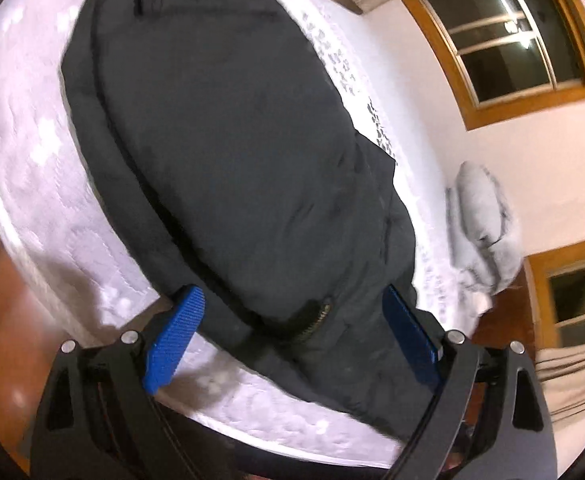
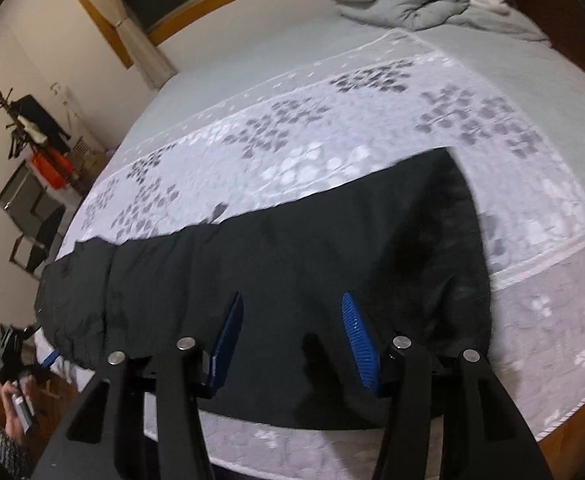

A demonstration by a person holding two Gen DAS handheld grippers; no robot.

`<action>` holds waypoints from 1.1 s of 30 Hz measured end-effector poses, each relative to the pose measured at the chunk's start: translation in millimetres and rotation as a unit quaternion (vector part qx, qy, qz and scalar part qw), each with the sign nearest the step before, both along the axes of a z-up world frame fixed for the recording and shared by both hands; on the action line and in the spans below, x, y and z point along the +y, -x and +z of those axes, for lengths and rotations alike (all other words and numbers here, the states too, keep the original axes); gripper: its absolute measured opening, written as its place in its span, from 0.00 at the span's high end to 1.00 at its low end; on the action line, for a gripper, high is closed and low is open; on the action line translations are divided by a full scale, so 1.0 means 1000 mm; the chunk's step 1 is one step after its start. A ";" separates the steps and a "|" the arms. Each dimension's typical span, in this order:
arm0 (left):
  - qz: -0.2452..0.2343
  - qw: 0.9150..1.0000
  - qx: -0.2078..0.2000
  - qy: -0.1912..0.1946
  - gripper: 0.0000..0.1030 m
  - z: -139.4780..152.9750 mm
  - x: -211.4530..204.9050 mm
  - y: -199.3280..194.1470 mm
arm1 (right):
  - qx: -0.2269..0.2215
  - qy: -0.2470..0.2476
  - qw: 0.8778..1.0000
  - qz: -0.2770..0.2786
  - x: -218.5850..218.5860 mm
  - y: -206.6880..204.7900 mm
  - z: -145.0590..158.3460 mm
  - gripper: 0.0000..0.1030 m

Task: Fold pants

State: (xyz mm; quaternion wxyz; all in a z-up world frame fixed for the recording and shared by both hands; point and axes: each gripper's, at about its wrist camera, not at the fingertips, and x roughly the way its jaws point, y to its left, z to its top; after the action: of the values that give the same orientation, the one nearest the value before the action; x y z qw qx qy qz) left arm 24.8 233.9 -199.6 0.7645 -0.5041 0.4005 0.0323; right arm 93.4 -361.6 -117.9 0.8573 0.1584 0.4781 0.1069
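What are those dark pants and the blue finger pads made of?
The pants look like matte dark woven cloth, perhaps padded: soft creases, no shine, and a metal zipper. The blue pads look like ribbed moulded plastic or rubber; which, I cannot tell.

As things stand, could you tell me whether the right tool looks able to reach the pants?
Probably yes: the right tool hangs open just above the pants spread on the bed cover, with nothing between them.

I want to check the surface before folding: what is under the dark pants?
The dark padded pants lie on a white quilted bedspread with grey leaf print, which shows all around them. The part directly beneath the pants is covered.
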 end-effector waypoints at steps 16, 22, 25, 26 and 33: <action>0.044 0.999 0.003 0.029 0.96 -0.033 0.014 -0.008 | 0.023 0.021 0.999 0.042 0.045 -0.006 -0.020 0.47; 0.094 0.993 -0.012 -0.068 0.97 -0.001 0.006 0.016 | 0.034 0.005 0.999 0.027 0.040 -0.008 -0.029 0.47; 0.096 0.991 -0.015 -0.094 0.98 -0.001 0.005 0.021 | 0.037 0.011 0.999 0.026 0.042 -0.011 -0.037 0.46; 0.091 0.991 -0.010 -0.095 0.98 -0.005 0.002 0.016 | 0.039 0.016 0.999 0.024 0.043 -0.013 -0.040 0.46; 0.084 0.995 -0.009 -0.058 0.89 -0.025 0.010 0.003 | 0.043 -0.003 0.999 -0.005 0.034 -0.018 -0.048 0.44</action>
State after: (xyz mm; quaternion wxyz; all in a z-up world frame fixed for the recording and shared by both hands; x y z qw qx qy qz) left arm 22.1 244.2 -224.9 0.7908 -0.4908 0.3472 0.1153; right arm 111.1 -327.1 -166.4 0.8361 0.1677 0.5131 0.0976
